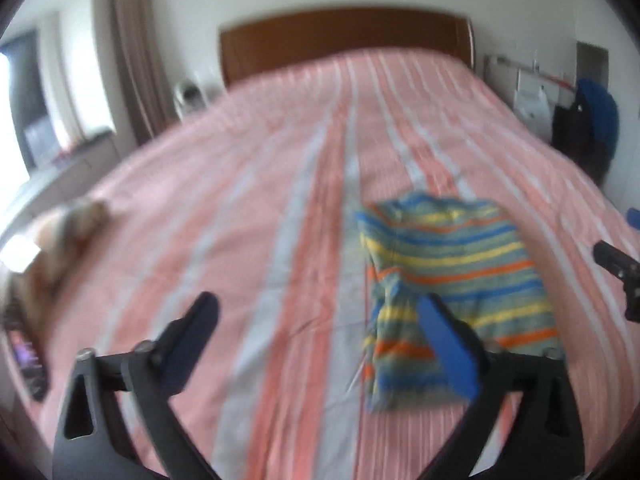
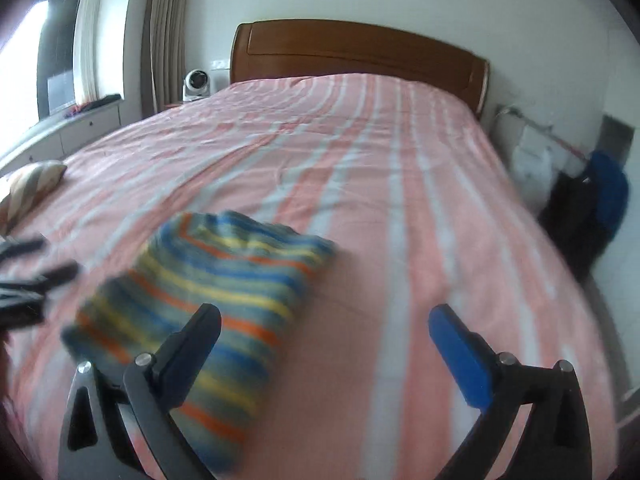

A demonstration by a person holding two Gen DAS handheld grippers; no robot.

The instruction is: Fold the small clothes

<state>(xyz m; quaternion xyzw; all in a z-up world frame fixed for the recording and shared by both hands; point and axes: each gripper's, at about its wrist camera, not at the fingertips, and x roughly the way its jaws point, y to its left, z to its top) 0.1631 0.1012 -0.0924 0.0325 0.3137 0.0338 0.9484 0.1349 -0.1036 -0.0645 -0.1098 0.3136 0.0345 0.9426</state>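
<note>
A small striped garment [image 1: 452, 280] in blue, yellow, orange and grey-green lies folded on the pink striped bedspread [image 1: 260, 200]. My left gripper [image 1: 320, 308] is open and empty, just left of the garment's near edge. In the right wrist view the garment [image 2: 224, 280] lies to the left, and my right gripper [image 2: 324, 320] is open and empty above its right side. The right gripper's black tip [image 1: 616, 268] shows at the left view's right edge. The left gripper [image 2: 24, 276] shows blurred at the right view's left edge.
A wooden headboard [image 2: 360, 52] stands at the far end of the bed. A striped cushion [image 2: 32, 184] lies at the bed's left edge. A small fan [image 2: 196, 84] and drawers [image 2: 72, 132] stand left; dark and blue clothes [image 2: 600, 208] hang right.
</note>
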